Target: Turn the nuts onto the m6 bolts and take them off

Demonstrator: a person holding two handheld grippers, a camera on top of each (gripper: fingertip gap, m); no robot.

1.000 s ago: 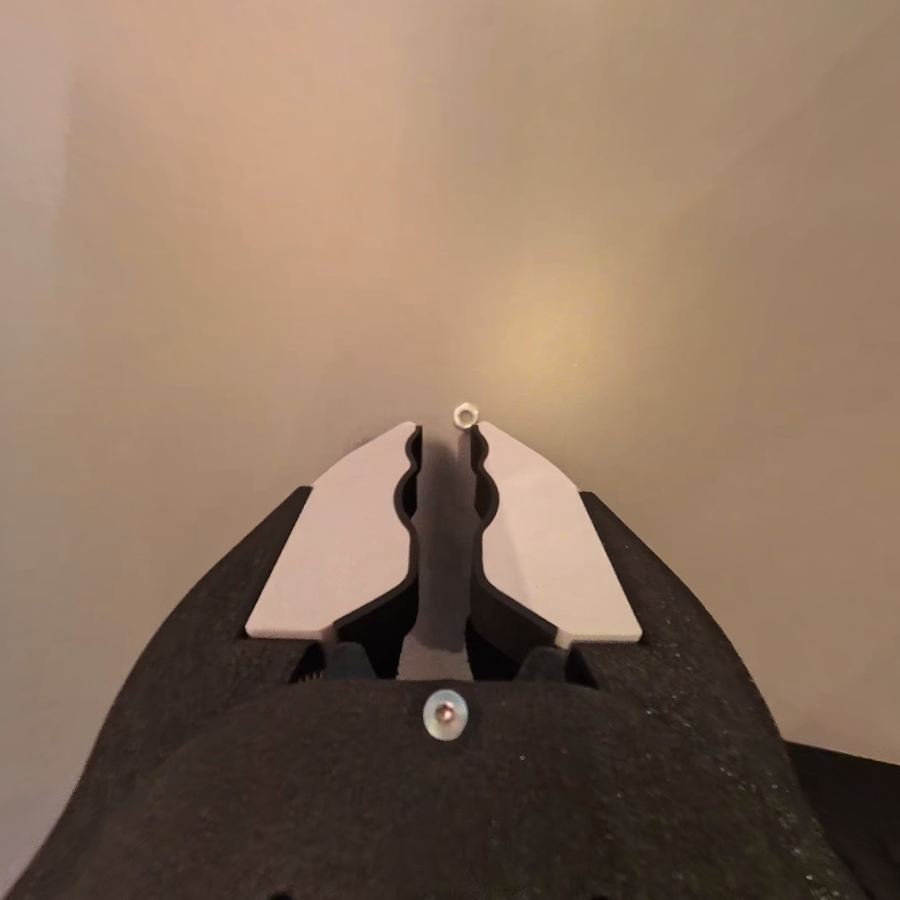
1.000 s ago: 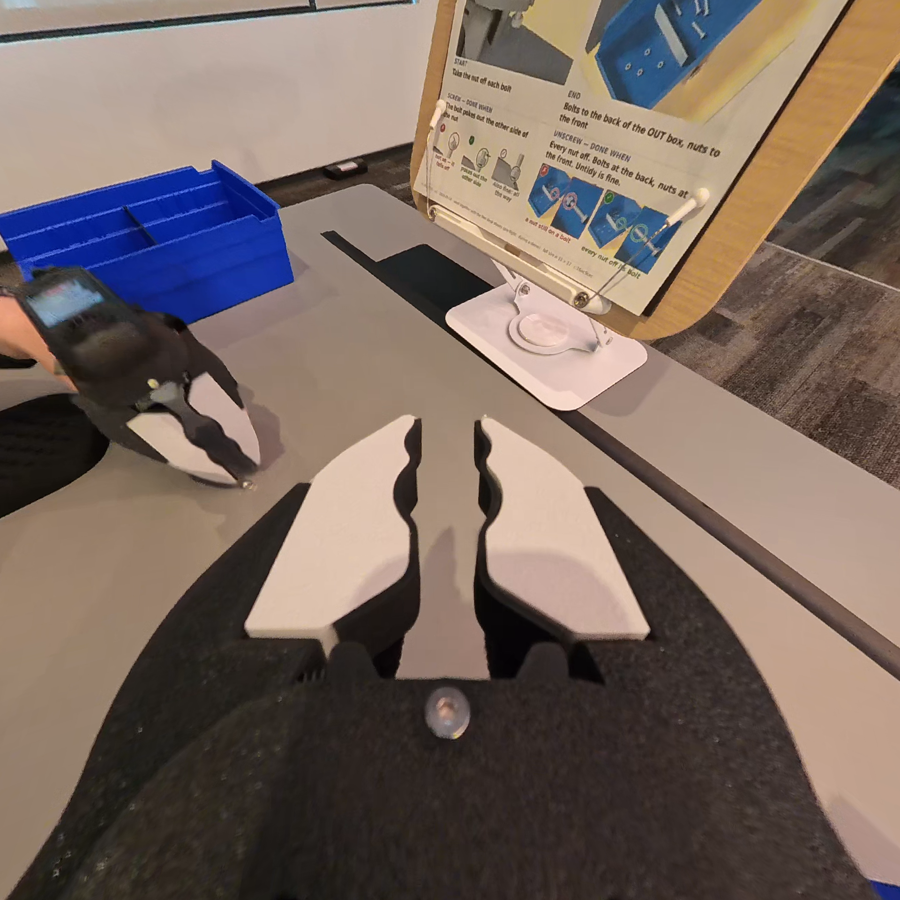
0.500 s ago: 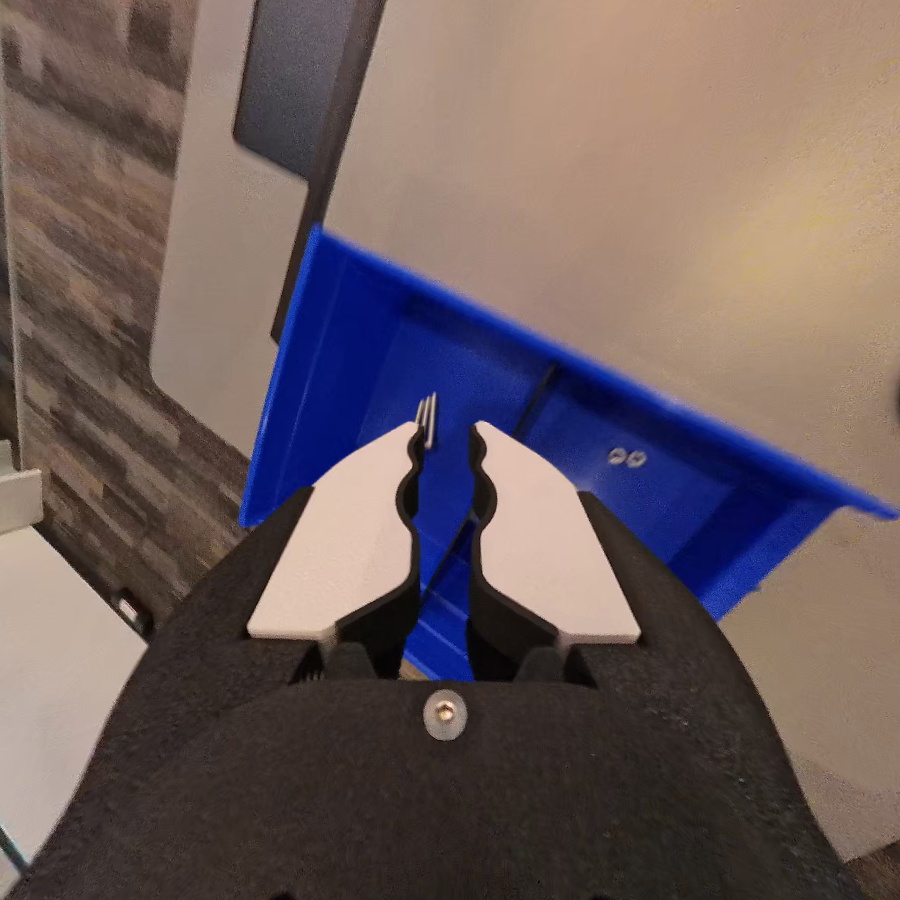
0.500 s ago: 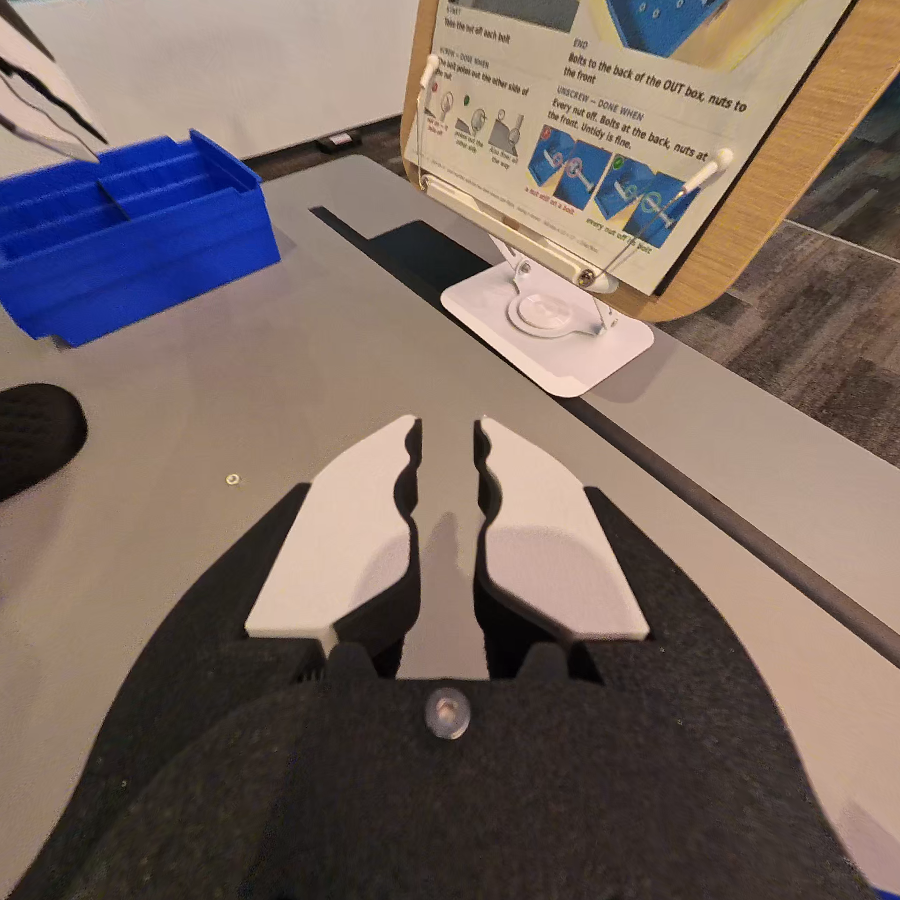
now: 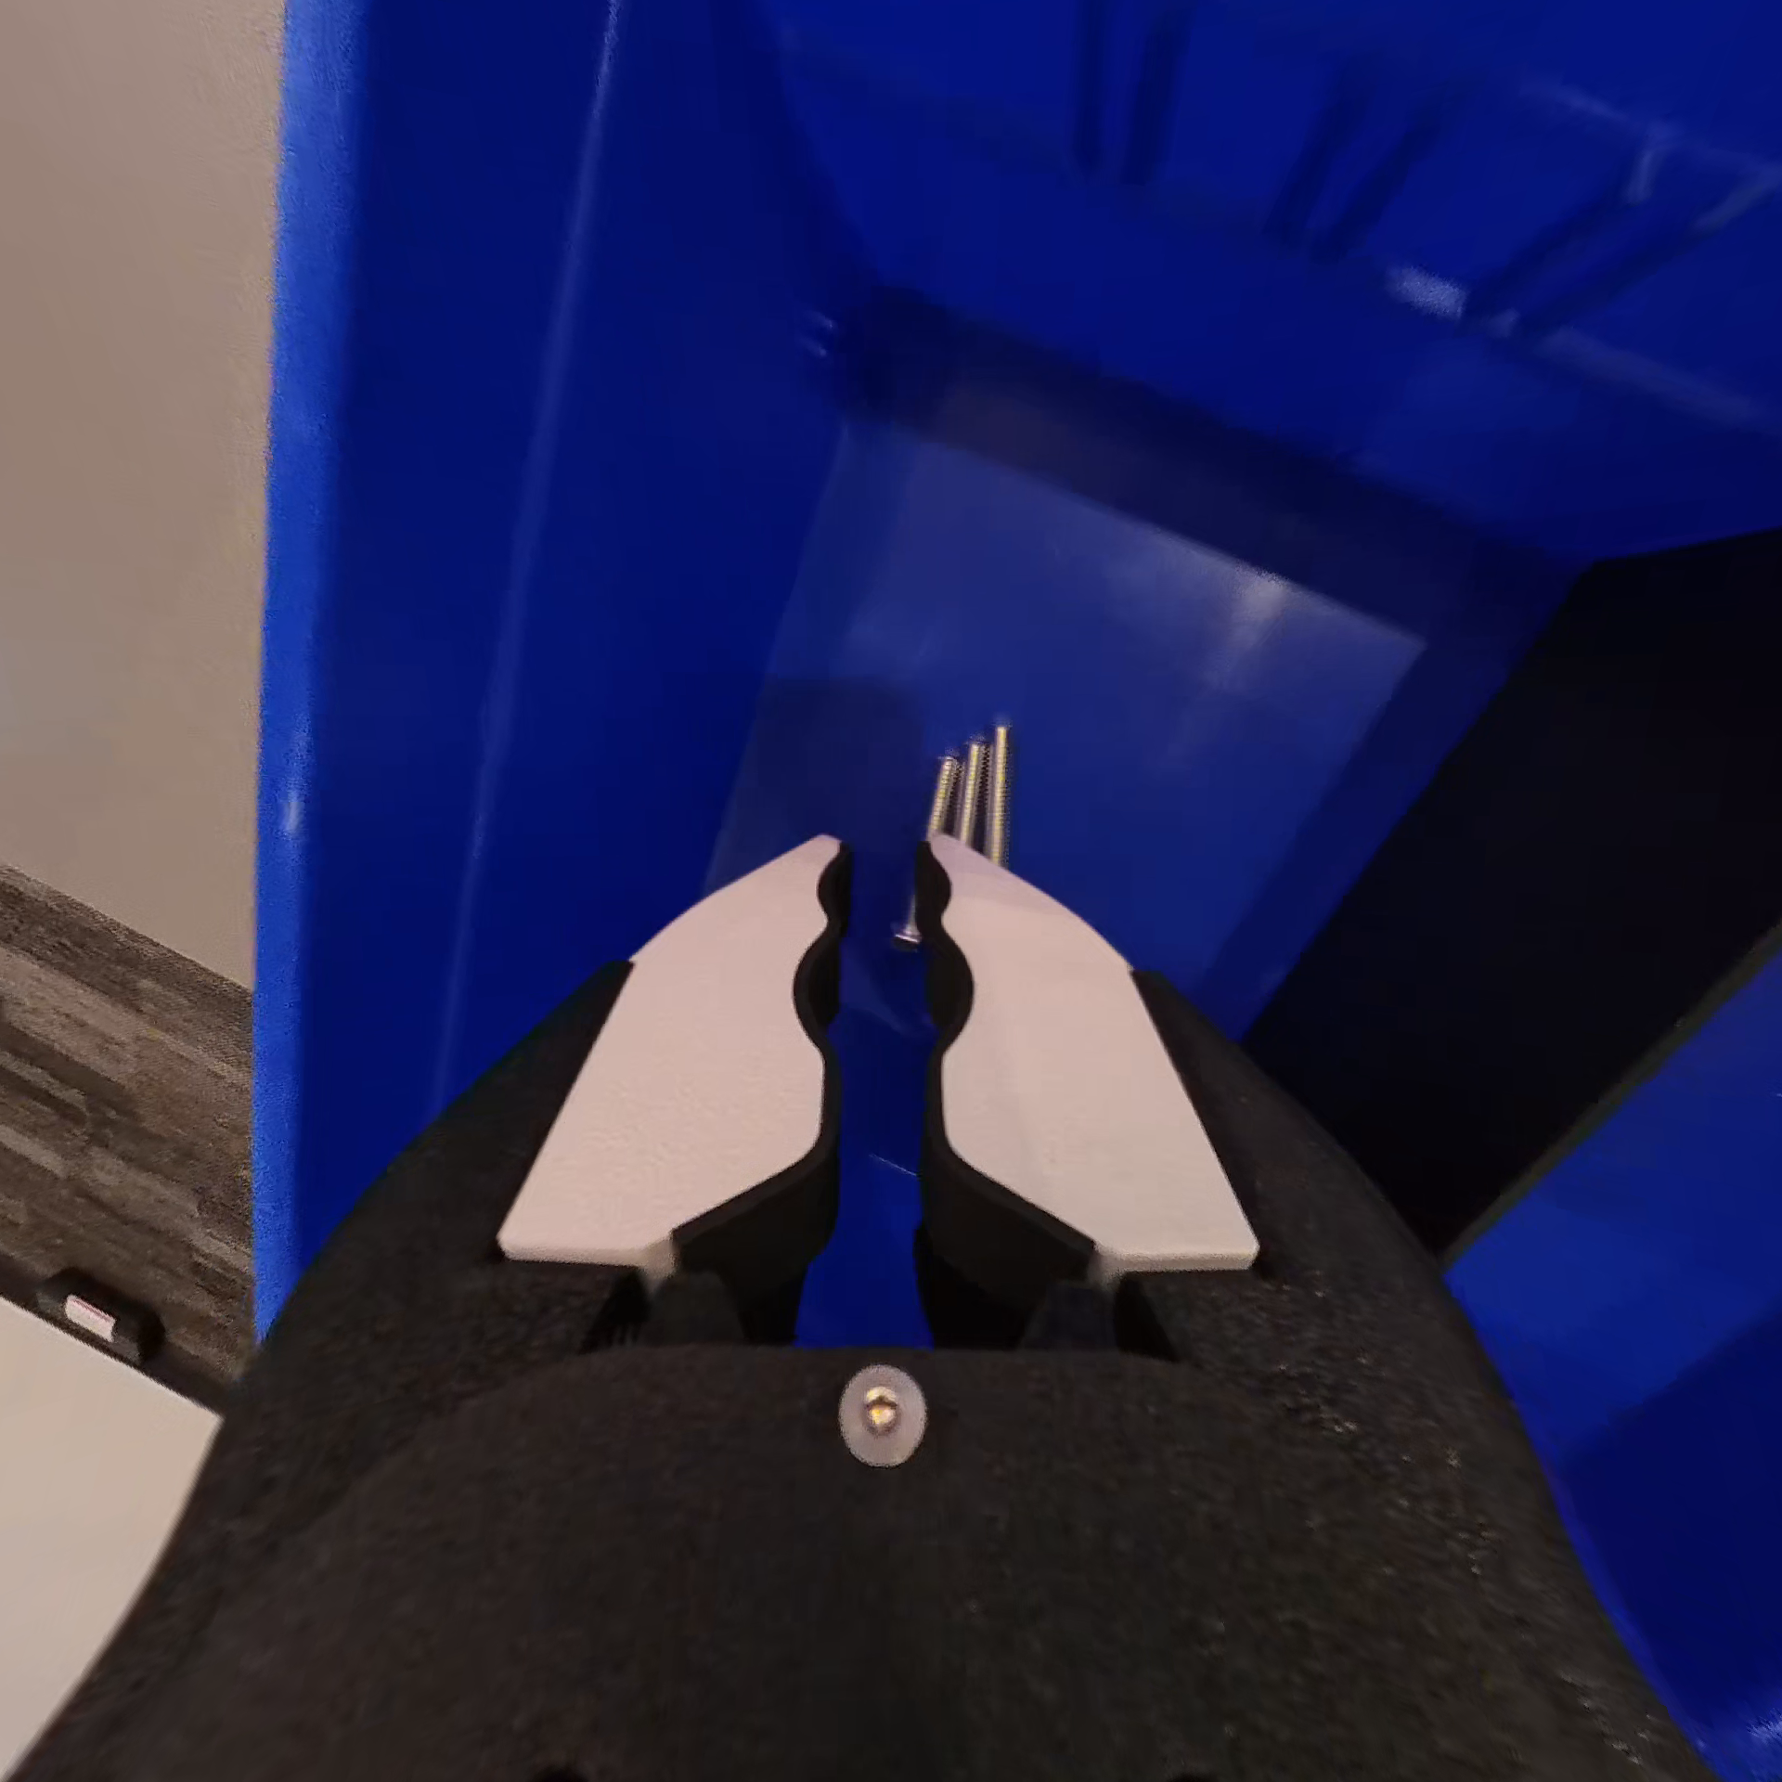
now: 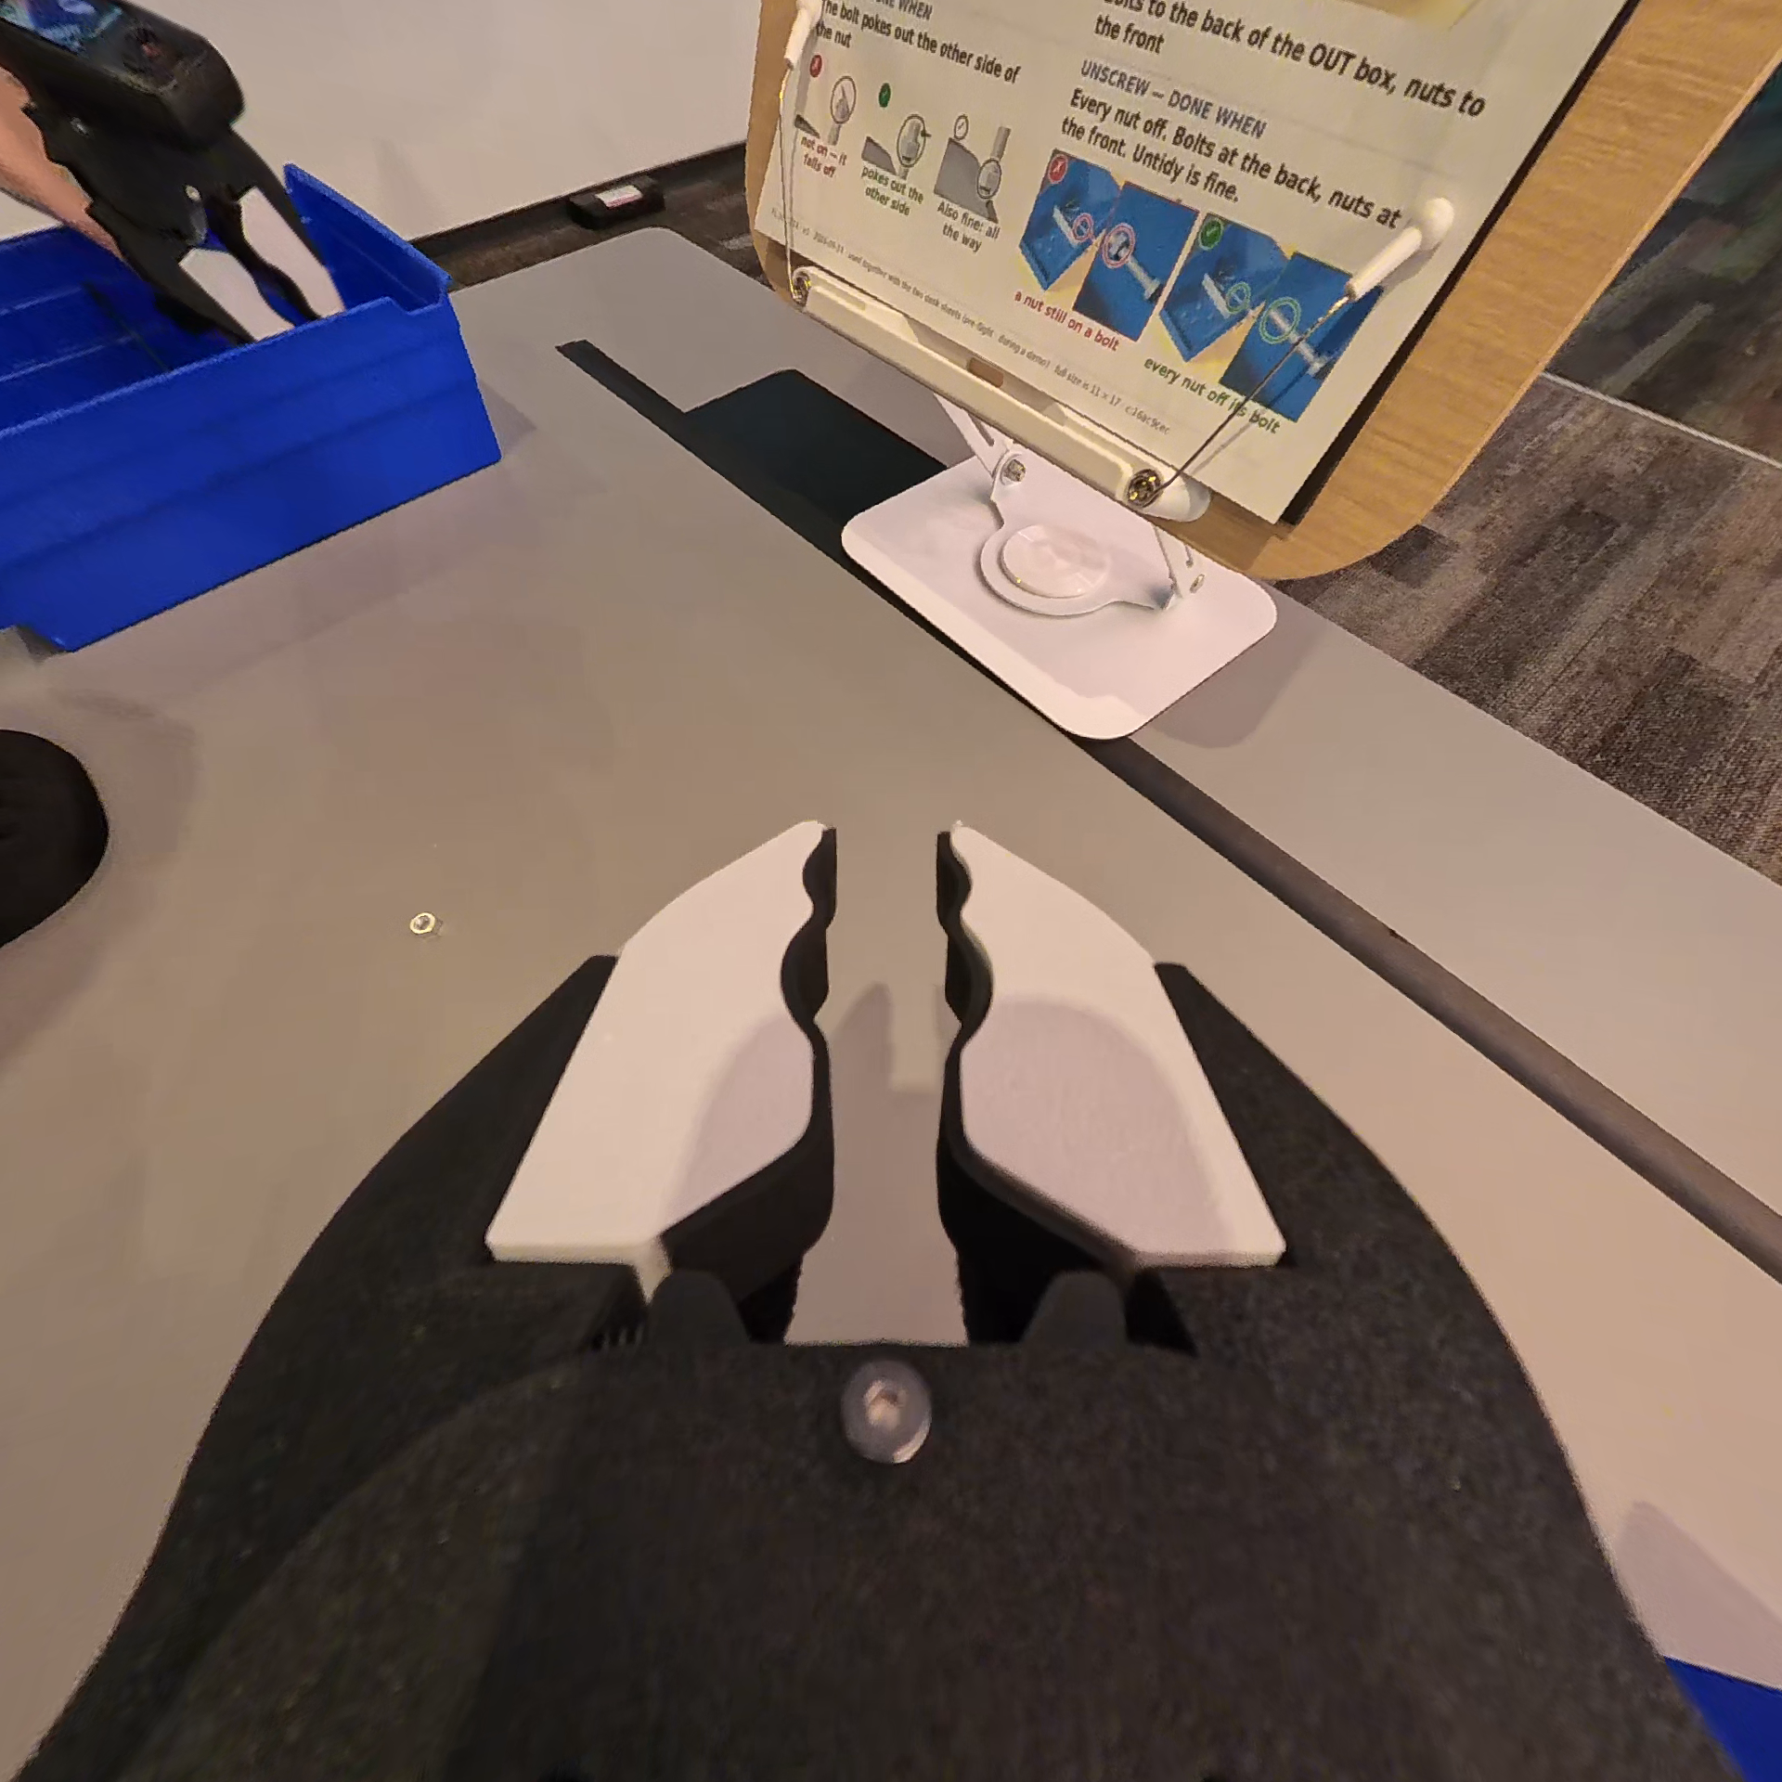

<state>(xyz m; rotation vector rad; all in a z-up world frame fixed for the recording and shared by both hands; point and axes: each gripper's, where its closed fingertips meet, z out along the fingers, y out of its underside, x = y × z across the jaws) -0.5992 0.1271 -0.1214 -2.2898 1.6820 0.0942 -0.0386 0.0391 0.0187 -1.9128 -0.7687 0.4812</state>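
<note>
- A second ago my left gripper has its fingertips right beside a loose nut on the grey table; now it points down into the blue bin, with the floor of one compartment filling the view ahead.
- So I have left that nut behind. It lies alone on the table, off to the left of my right gripper and well apart from its fingertips.
- The left jaws stand a little apart with nothing between the pads. Three bolts lie side by side on the bin floor just past the right fingertip, and one end of them shows in the gap between the fingers.
- I judge the step in hand to be fetching a bolt: the tips are nearly on the bundle, though slightly left of it.
- The right gripper hovers over bare table, jaws parted and empty, with the instruction board on its white stand beyond the tips.
- From the right view, the left gripper shows dipping into the bin far to the upper left.
- Because the bolts lie touching one another, I risk pinching more than one; the fingers should straddle only the nearest.
- The picture is blurred, so I cannot tell whether any nut sits on these bolts.
</note>
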